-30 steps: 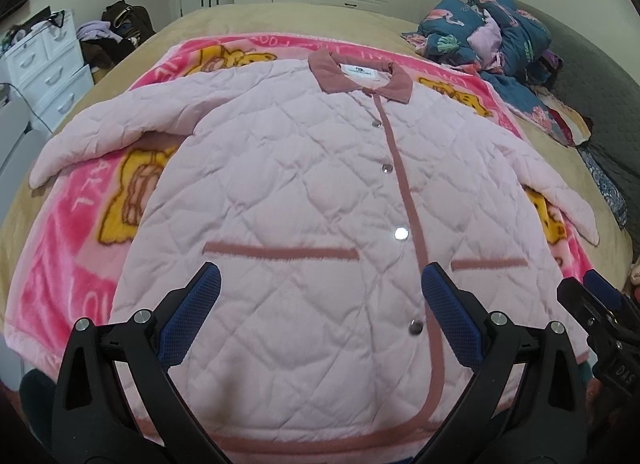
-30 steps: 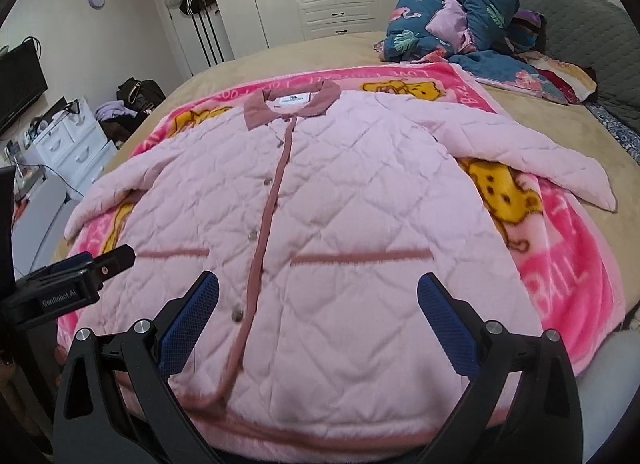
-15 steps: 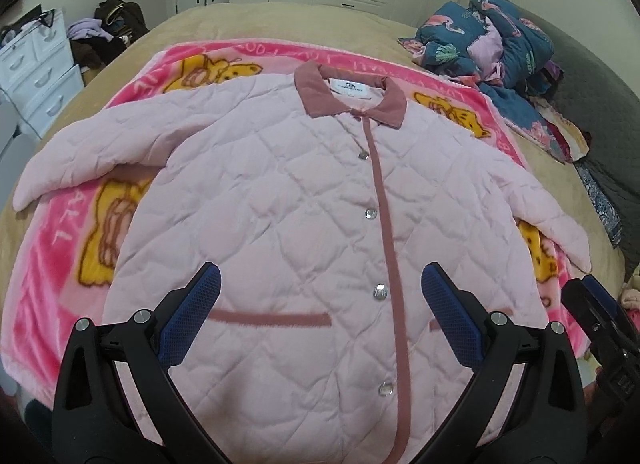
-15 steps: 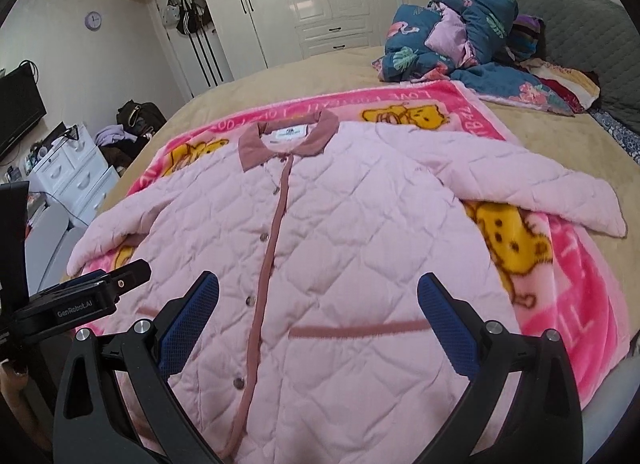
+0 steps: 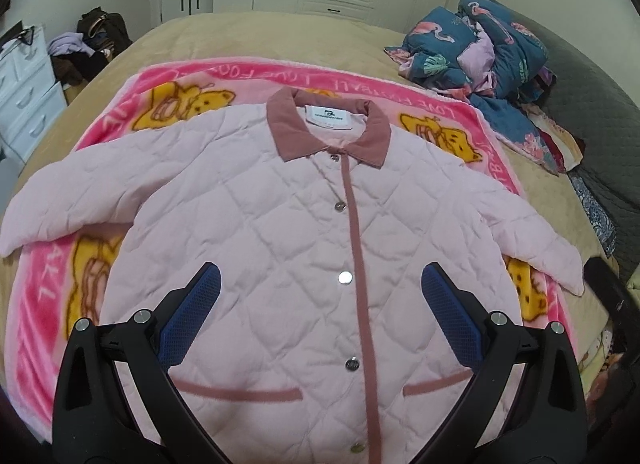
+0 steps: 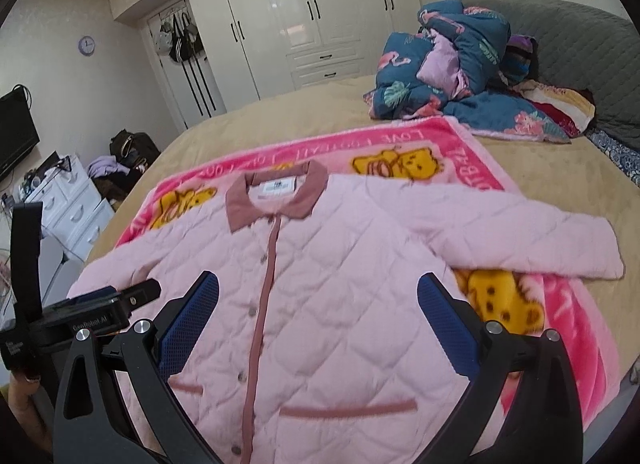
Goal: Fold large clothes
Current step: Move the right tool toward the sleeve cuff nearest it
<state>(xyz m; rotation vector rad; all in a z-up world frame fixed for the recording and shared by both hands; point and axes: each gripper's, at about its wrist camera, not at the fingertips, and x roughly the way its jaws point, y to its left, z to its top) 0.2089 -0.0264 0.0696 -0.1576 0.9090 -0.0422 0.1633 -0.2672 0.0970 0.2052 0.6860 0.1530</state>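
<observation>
A pale pink quilted jacket (image 5: 280, 224) (image 6: 344, 264) with a dusty-rose collar, placket and pocket trims lies flat, buttoned, front side up, both sleeves spread sideways. It rests on a bright pink cartoon-bear blanket (image 5: 52, 284) (image 6: 560, 304). My left gripper (image 5: 320, 304) hovers open over the jacket's lower front, nothing between its blue pads. My right gripper (image 6: 318, 308) hangs open above the same area, holding nothing. The left gripper's body (image 6: 100, 312) shows at the left of the right wrist view.
The blanket lies on a tan-covered bed (image 5: 240, 40). A heap of blue floral bedding and clothes (image 5: 480, 52) (image 6: 460, 76) sits at the far right by a grey headboard (image 6: 580, 48). White drawers (image 6: 68, 204), bags and wardrobes (image 6: 320, 16) stand beyond the bed.
Both grippers have pulled up and back from the jacket's hem; the collar and far bed now sit lower and closer to centre in both views. Both stayed open.
</observation>
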